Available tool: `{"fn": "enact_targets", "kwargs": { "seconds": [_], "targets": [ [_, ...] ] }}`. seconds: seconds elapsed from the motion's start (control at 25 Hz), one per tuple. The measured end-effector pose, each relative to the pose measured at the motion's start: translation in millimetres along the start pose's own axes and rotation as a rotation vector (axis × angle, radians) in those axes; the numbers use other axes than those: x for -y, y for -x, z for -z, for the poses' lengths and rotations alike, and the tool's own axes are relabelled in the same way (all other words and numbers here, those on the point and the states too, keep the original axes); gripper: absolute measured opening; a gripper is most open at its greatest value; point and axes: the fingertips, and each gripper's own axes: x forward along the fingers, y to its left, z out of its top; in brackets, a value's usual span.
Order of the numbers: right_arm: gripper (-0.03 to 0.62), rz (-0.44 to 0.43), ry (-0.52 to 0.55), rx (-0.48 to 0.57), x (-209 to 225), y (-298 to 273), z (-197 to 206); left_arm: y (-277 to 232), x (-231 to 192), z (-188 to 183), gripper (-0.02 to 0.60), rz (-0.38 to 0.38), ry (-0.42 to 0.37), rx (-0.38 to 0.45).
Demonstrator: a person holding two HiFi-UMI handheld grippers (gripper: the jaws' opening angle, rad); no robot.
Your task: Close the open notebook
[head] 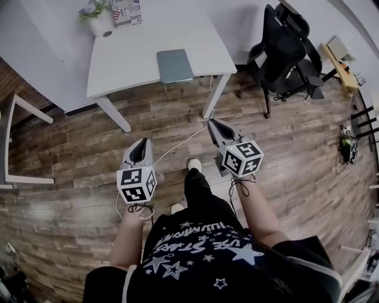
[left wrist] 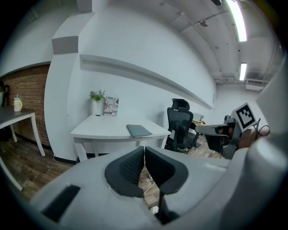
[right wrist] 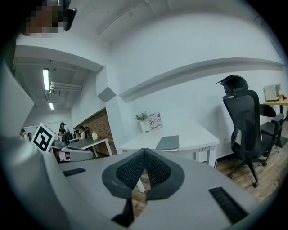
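A grey notebook [head: 174, 65] lies flat and closed near the front edge of a white table [head: 136, 53]. It also shows as a thin grey slab in the left gripper view [left wrist: 138, 130] and the right gripper view [right wrist: 168, 143]. Both grippers hang over the wooden floor, well short of the table and pointing toward it. My left gripper [head: 142, 147] is shut, its dark pads meeting at the tips [left wrist: 144, 148] with nothing between them. My right gripper [head: 213, 123] is also shut and empty [right wrist: 144, 152].
A potted plant [head: 99, 21] and a printed card [head: 126, 12] stand at the table's back. A black office chair [head: 284, 50] sits to the table's right. A white cable [head: 177, 142] runs across the floor. Another table frame [head: 12, 148] stands at the left.
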Motion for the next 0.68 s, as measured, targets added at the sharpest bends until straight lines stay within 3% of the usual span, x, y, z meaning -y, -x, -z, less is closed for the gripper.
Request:
{"fn": "enact_targets", "kwargs": {
  "seconds": [0.68],
  "targets": [
    [0.005,0.051,-0.012,-0.031,-43,84,45,73,26,48,0.020,0.027,0.012,-0.022]
  ]
}}
